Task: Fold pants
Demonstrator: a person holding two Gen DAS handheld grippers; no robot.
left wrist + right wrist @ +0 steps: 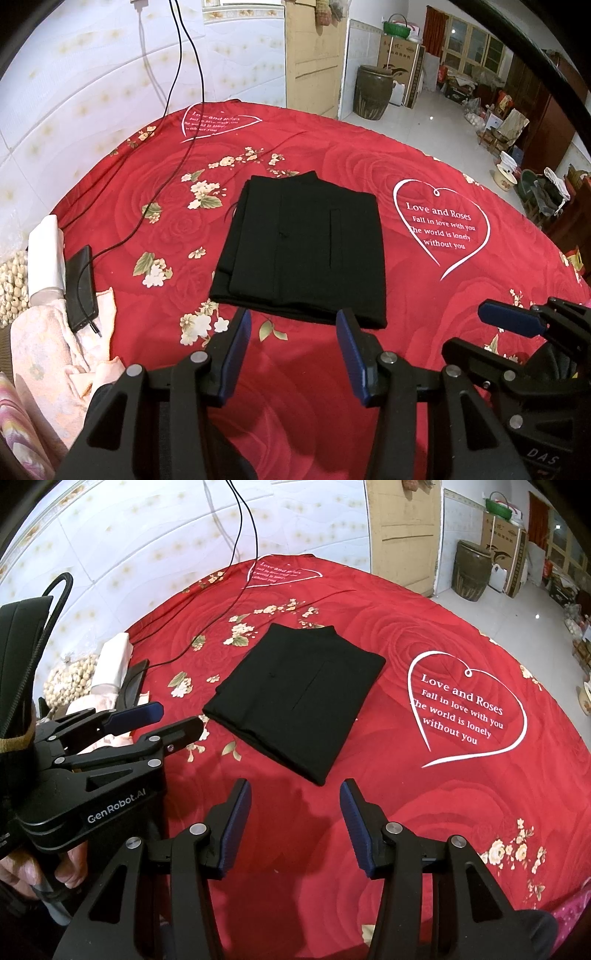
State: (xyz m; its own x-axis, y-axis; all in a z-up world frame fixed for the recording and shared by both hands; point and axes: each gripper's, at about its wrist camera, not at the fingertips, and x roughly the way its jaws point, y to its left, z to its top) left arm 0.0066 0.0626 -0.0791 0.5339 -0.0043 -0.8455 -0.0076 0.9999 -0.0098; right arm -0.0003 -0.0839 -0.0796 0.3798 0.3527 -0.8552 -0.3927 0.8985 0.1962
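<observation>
A: Where are the pants [306,251]?

B: Folded into a flat black rectangle on the red rose-print bedspread [369,166], just ahead of the left gripper [293,325]. Its fingertips sit near the closest edge of the cloth, apart from it and touching nothing.

A: And how do that gripper's fingers stand?

B: Spread wide, blue pads [236,354] facing each other with only bedspread between them.

A: The right gripper [295,794]?

B: Also spread, nothing between its pads [236,823]. From its camera the pants [299,698] lie ahead and slightly to the left, one corner pointing back toward the gap between the fingers, but still apart from them.

A: Do the two grippers see each other?

B: Yes. In the left wrist view the right gripper [506,332] shows at the right edge, beside the pants rather than over them. In the right wrist view the left gripper [177,720] juts in from the left, its tips near the pants' left corner and not touching.

A: Anything else around?

B: To the right of both grippers, a white heart with "Love and Roses" [439,221] printed on the bedspread. Far left of the left gripper, a black phone [81,288] with a black cable [184,122] running up the wall.
</observation>
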